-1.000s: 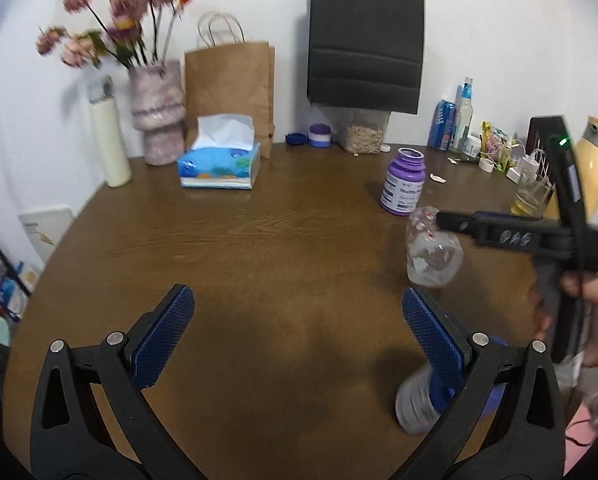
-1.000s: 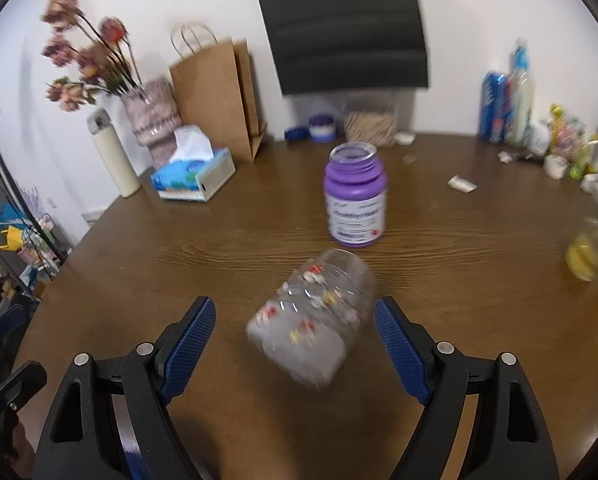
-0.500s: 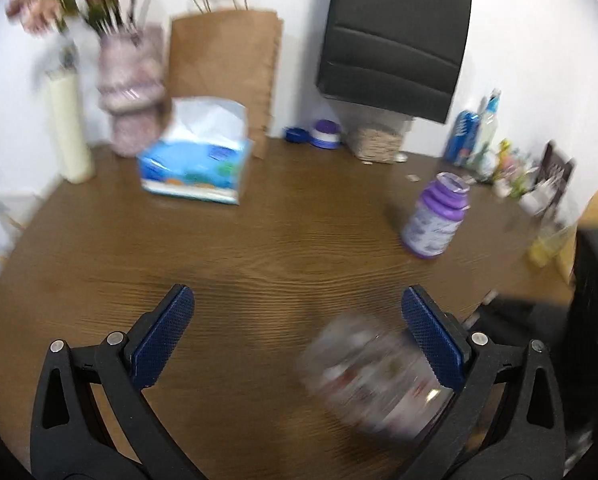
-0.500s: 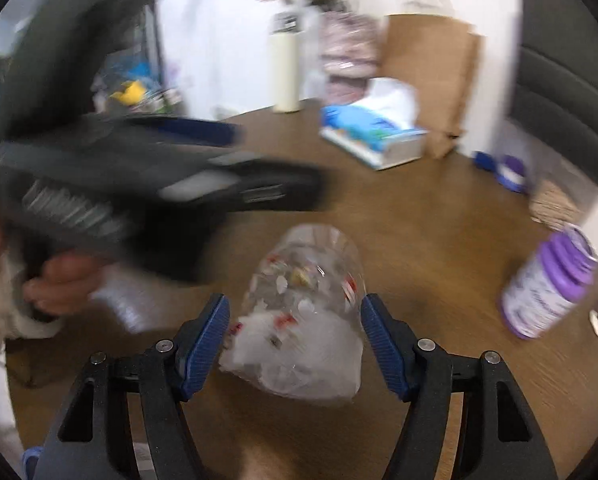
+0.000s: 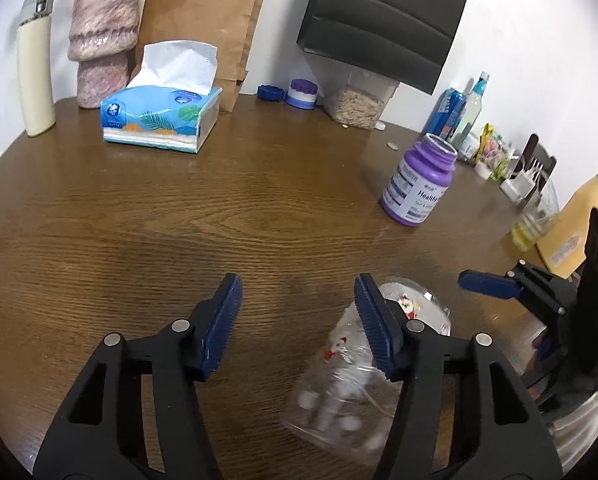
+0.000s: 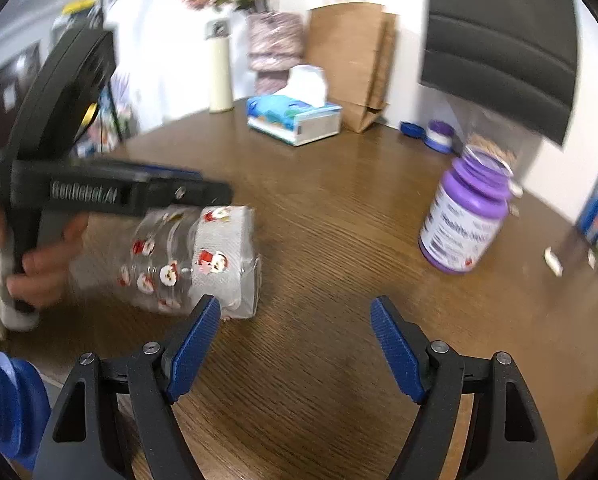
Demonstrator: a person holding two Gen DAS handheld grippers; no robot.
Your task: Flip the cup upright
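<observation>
Brown wood grain runs across the round table (image 5: 179, 216), where the clear cup (image 6: 187, 260) with small red figures lies on its side, well short of the purple bottle (image 5: 419, 180). Left gripper (image 5: 299, 320) has its fingers apart, the cup just outside its right finger. Right gripper (image 6: 295, 340) is also spread, holding nothing, the cup beyond its left fingertip.

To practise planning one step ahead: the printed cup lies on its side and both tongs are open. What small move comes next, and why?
Probably shift the left tongs rightward until the cup sits between their fingers. The cup lies on its side on the table, outside those open, empty jaws, just past their right finger. The right tongs are empty too.
</observation>
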